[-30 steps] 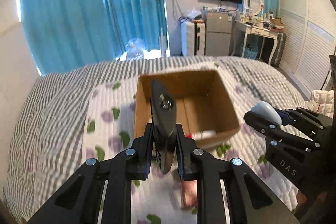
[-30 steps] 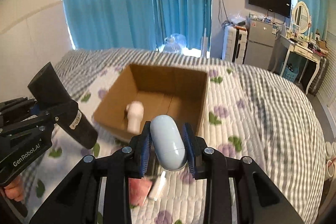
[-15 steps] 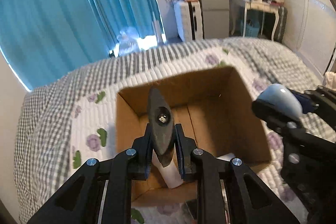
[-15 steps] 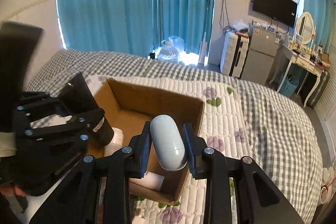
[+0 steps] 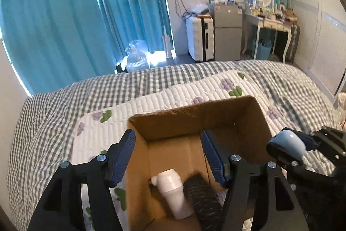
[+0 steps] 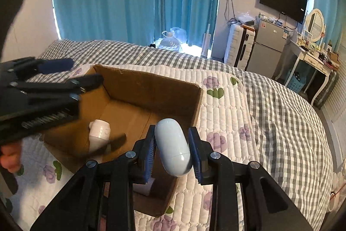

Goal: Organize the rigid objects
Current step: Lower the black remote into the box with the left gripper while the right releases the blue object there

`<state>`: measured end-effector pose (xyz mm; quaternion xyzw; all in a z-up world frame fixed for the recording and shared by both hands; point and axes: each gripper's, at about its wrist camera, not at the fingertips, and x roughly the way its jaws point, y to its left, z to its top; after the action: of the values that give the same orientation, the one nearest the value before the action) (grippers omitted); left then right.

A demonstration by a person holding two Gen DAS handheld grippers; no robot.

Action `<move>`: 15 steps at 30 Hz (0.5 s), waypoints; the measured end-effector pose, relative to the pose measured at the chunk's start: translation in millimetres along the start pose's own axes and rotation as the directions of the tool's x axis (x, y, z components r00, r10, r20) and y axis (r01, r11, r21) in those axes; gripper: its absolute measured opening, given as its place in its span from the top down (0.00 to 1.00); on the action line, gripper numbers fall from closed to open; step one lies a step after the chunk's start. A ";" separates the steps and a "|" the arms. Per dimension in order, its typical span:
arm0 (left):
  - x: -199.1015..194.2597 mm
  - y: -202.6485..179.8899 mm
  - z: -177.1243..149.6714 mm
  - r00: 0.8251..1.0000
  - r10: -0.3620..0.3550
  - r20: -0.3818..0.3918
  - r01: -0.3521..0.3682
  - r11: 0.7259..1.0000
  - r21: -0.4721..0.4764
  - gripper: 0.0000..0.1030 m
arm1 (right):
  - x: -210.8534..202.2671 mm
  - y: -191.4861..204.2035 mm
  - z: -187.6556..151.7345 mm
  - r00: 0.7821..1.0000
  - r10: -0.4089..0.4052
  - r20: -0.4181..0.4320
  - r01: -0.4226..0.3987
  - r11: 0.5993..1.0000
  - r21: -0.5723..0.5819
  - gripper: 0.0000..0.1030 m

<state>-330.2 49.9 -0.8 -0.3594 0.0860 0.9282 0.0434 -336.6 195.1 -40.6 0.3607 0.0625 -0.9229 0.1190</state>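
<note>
Left tongs: I see my left tongs spread wide and released, nothing between the pads, poised over the cardboard box in the lower middle of the left wrist frame.
Right tongs: my right tongs are clenched on the pale blue capsule, which stands lengthwise between the pads at the lower centre of the right wrist frame, over the box's near right corner.
Cardboard box: the cardboard box sits open on the bed's quilt, filling the lower centre of both frames.
Black object: a dark, blurred black object lies inside the box, at the bottom of the left wrist frame, just beside the white bottle; I cannot tell whether it is at rest.
White bottle: the white bottle lies on the box floor, near the left wall in the right wrist frame.
Bed: the checked bed cover runs across the middle of both frames.
Backdrop: teal curtains fill the upper left.
</note>
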 end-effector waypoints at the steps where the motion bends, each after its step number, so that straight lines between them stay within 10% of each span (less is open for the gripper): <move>1: -4.6 6.4 -2.1 1.000 -0.001 0.000 0.001 1.000 -0.012 0.34 | 0.0 2.6 0.2 1.000 0.005 0.000 -0.005 1.000 -0.002 0.72; 8: -21.8 40.8 -24.9 1.000 0.022 0.022 -0.021 0.998 -0.062 0.27 | 24.3 24.2 6.4 0.999 0.027 -0.018 -0.027 0.999 -0.019 0.71; 11: -27.6 52.5 -38.2 0.999 0.029 0.037 -0.026 0.997 -0.076 0.16 | 29.2 23.1 7.3 0.999 0.033 -0.016 -0.033 0.999 0.008 0.41; 15: -41.8 61.5 -54.0 0.998 0.033 0.056 -0.028 0.996 -0.090 0.13 | -0.8 21.5 4.8 0.999 -0.004 0.035 0.004 1.000 0.004 0.38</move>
<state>-272.5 -21.5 -4.0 -0.3330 0.0487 0.9415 0.0154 -333.4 173.6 -37.2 0.3447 0.0591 -0.9295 0.1175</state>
